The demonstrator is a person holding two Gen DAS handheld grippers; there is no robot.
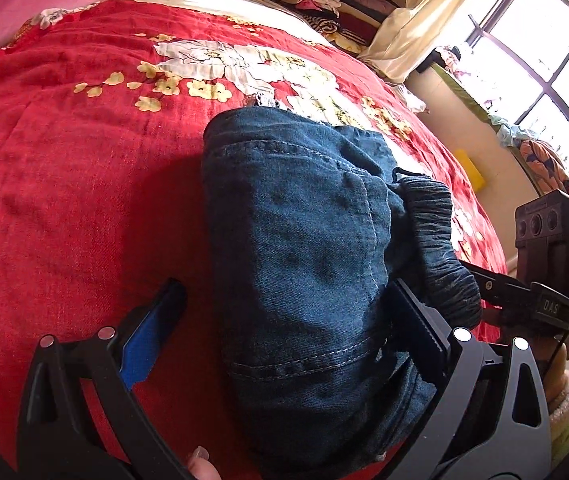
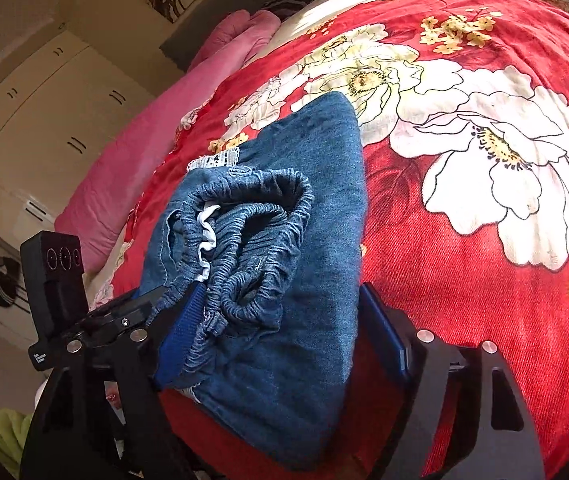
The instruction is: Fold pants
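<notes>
Your pants [image 1: 308,264] lie as a thick folded bundle on the red flowered bedspread [image 1: 84,184], near the edge of the bed closest to you and far from the pink blanket [image 1: 44,4] at the head end. The elastic waistband [image 2: 252,248] is gathered on top of the bundle, on its right side.

Your left gripper [image 1: 288,332] has its jaws spread wide around the near end of the bundle; one finger rests on the bedspread beside the denim and the other seems to touch the fabric, so it grips nothing. Your right gripper [image 2: 284,336] is also released, with its jaws wide on both sides of the bundle, the blue pad [image 2: 182,332] pressing lightly against the waistband.

I think the fold is almost finished, and the risk is now in the way you leave. The waistband is springy and bunched, so it can push the top layer open once nothing presses on it. If you pull a gripper back while a pad is caught in the elastic or a seam, you can drag the layer with it and undo the fold. The bundle is also close to the bed edge, so a push toward you can slide it off.
</notes>
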